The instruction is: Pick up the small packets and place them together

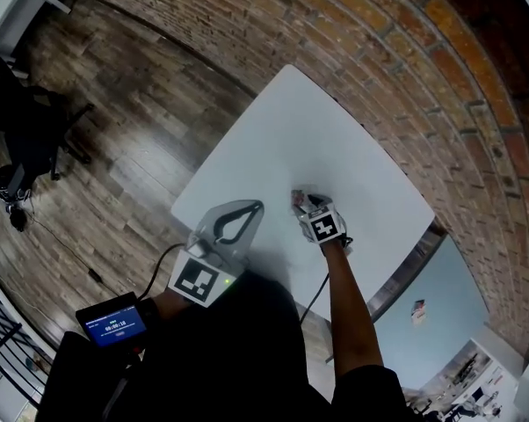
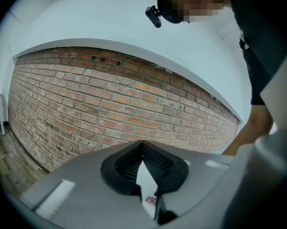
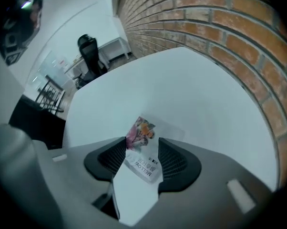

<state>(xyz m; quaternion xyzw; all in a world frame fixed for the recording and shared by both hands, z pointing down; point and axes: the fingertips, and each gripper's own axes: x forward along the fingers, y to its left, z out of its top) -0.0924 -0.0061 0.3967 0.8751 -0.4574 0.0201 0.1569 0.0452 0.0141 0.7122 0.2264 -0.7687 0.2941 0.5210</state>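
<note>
Left hand-held gripper [image 1: 257, 207]: held low at the near desk edge, pointing nearly level and away from the body, its marker cube [image 1: 199, 280] facing up. In the left gripper view its jaws [image 2: 142, 146] met at the tips, leaving only a narrow wedge-shaped gap behind them, with nothing gripped.

Right hand-held gripper [image 1: 300, 199]: pitched steeply down over the desk, its marker cube [image 1: 323, 227] uppermost. The bare right forearm [image 1: 352, 306] was extended forward from the torso. In the right gripper view its jaws [image 3: 142, 151] stood well apart, and a small packet [image 3: 142, 149] lay between the ribbed pads.
</note>
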